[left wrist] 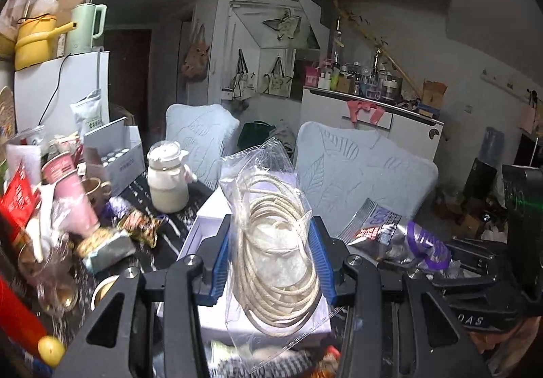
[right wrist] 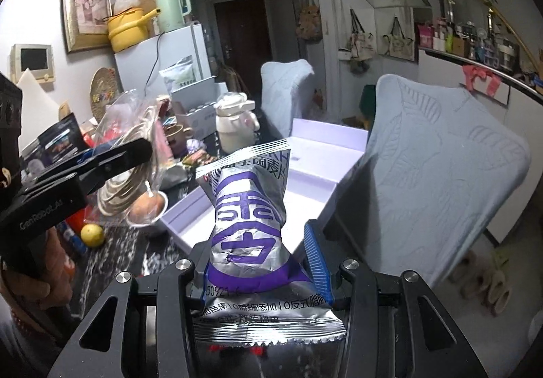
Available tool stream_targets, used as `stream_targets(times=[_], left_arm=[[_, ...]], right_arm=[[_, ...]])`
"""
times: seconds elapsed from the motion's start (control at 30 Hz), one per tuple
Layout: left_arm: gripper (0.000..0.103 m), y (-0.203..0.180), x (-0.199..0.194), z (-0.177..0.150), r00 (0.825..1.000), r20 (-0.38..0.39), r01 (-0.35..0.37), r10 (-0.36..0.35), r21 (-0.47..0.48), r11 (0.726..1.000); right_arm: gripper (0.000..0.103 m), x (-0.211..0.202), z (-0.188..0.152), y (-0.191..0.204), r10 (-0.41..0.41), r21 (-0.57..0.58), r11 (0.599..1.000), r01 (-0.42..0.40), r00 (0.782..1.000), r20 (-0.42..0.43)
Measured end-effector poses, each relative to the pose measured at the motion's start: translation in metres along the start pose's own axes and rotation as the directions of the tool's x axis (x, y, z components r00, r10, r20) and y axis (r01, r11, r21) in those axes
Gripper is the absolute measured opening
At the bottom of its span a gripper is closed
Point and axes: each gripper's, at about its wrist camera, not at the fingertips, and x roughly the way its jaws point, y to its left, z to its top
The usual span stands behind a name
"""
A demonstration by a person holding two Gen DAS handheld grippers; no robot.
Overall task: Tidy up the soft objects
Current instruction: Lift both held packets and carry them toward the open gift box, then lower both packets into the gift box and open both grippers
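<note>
- While both tongs are loaded, the white tray on the desk serves as the landmark: it lies open and bare below both loads.
- Left tongs clamp a clear bag holding one coil of cream rope, lifted above the tray's near end.
- Right tongs pinch one silver-and-purple snack pack at its waist, raised over the tray's near edge.
- Risk, as a judgement: the clear bag is slick and floppy, and its loose top could fold or catch on the tray wall on the way down, leaving the rope half outside.
- The snack pack is squeezed hard at the middle; more pressure could burst the foil or crush what is inside, and a loose grip would let it slide out downward.
- Both tongs hang close together above the tray, so lowering both at once could knock one load with the other tool.
- Left of the tray the desk is crowded; a wide swing could strike the white jug or the small bowl.
- Counts: one tray, one rope bag, one snack pack in the tongs, one lemon left of the tray, two covered chairs beyond it.
- Other wrappers lie left of the tray, too jumbled to count.
</note>
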Motion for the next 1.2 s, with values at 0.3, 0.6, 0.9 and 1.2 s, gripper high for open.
stream_targets(times=[0.3, 0.6, 0.9, 1.2], left_arm=[[0.043, 0.017, 0.053, 0.018, 1.000, -0.016, -0.019, 0.019, 0.003, 1.000], [0.043, 0.035, 0.105, 0.027, 0.994, -0.093, -0.058, 0.060, 0.023, 0.998], [0.043, 0.038, 0.147, 0.032, 0.979, -0.144, -0.129, 0.143, 0.103, 0.986], [0.043, 0.047, 0.179, 0.019, 0.963, -0.204, -0.157, 0.176, 0.108, 0.982]], right_arm=[[0.045, 0.046, 0.032, -0.011, -0.013, -0.005, 1.000, 0.013, 1.000, -0.005], [0.045, 0.088, 0.059, -0.014, -0.034, -0.054, 0.998, 0.033, 0.999, -0.012], [0.045, 0.129, 0.072, -0.015, -0.018, -0.117, 0.993, 0.010, 0.997, -0.070], [0.046, 0.161, 0.070, -0.015, -0.041, -0.132, 0.991, 0.025, 0.992, -0.120]])
